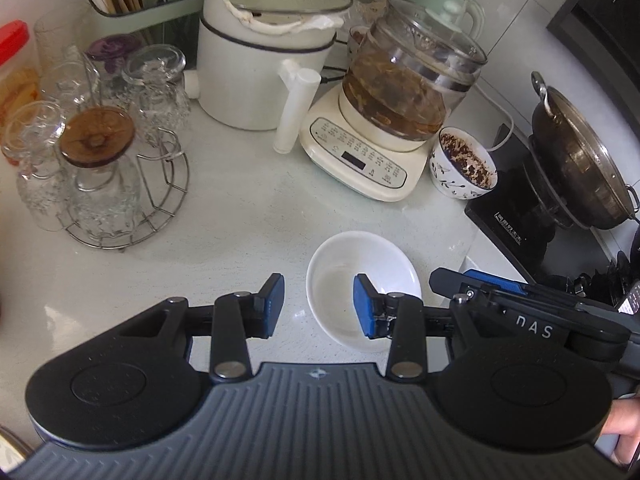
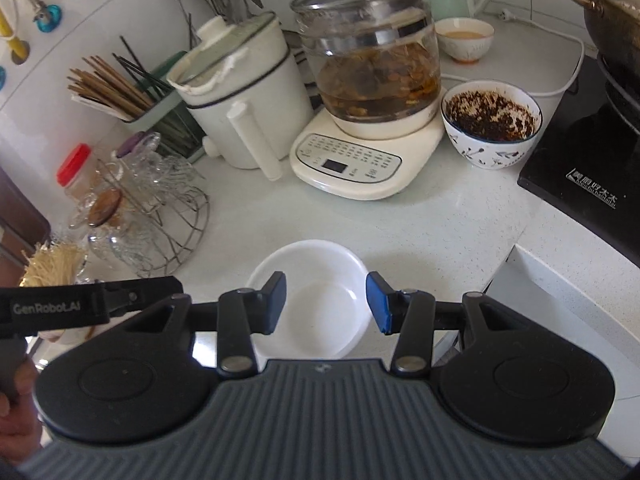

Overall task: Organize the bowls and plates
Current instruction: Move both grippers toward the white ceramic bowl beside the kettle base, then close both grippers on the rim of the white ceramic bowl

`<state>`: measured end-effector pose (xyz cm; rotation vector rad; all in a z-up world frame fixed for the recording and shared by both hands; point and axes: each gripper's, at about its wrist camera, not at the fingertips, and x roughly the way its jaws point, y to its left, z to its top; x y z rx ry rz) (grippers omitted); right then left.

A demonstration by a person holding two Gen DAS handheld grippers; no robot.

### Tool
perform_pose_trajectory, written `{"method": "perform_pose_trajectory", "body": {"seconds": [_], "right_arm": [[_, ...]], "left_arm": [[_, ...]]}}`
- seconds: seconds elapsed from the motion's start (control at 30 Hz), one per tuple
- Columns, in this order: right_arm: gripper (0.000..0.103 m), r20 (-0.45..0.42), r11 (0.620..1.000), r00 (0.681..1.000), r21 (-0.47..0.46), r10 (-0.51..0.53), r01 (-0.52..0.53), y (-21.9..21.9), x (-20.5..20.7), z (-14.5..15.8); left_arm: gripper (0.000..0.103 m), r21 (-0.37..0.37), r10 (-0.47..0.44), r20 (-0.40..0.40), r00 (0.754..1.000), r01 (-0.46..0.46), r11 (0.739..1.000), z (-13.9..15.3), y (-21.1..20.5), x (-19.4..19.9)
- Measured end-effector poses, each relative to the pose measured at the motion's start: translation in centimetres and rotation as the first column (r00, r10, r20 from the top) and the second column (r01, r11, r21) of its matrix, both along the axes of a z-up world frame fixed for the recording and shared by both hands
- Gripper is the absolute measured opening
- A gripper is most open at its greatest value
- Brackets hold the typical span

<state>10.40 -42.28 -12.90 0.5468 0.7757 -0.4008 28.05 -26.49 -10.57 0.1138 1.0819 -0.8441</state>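
Firstly, left wrist view: left gripper (image 1: 319,305) fingers spread, empty; white bowl (image 1: 362,268) on tabletop (image 1: 240,216), near kettle base (image 1: 360,160). Secondly, right wrist view: right gripper (image 2: 326,300) fingers spread, empty, framing white bowl (image 2: 308,276) before kettle base (image 2: 360,164).

landmark: glass kettle (image 2: 366,60) on cream base | left of it: white pot (image 2: 236,92); beyond: chopstick holder (image 2: 132,96); glass rack (image 1: 100,168) | right: black cooktop (image 2: 588,160), wok (image 1: 576,156)

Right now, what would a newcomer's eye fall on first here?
Probably the empty white bowl on the counter, with the right gripper open above it. Behind stands a glass kettle of brown brew, and right of it a patterned bowl coated with dark crumbs.
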Motion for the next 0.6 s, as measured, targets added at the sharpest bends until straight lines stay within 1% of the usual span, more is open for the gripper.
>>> {"method": "perform_pose_trajectory", "body": {"seconds": [0.23, 0.3, 0.43, 0.6], "right_arm": [[0.048, -0.038, 0.999, 0.999, 0.034, 0.007, -0.005, -2.1, 0.8, -1.8], [0.048, -0.035, 0.999, 0.999, 0.054, 0.007, -0.005, -3.0, 1.2, -2.2], [0.048, -0.048, 0.998, 0.999, 0.069, 0.019, -0.015, -4.1, 1.8, -3.0], [0.047, -0.076, 0.989, 0.996, 0.142, 0.043, -0.032, -5.2, 2.6, -4.7]], "left_arm": [[0.043, 0.011, 0.003, -0.052, 0.999, -0.003, 1.000, -2.1, -2.0, 1.1], [0.044, 0.031, 0.005, -0.061, 0.998, -0.003, 1.000, -2.8, -2.9, 1.4], [0.043, 0.043, 0.001, -0.090, 0.996, 0.003, 0.999, -3.7, -4.4, 1.8], [0.043, 0.093, 0.014, -0.106, 0.994, -0.004, 0.996, -5.3, -5.8, 1.8]]}}
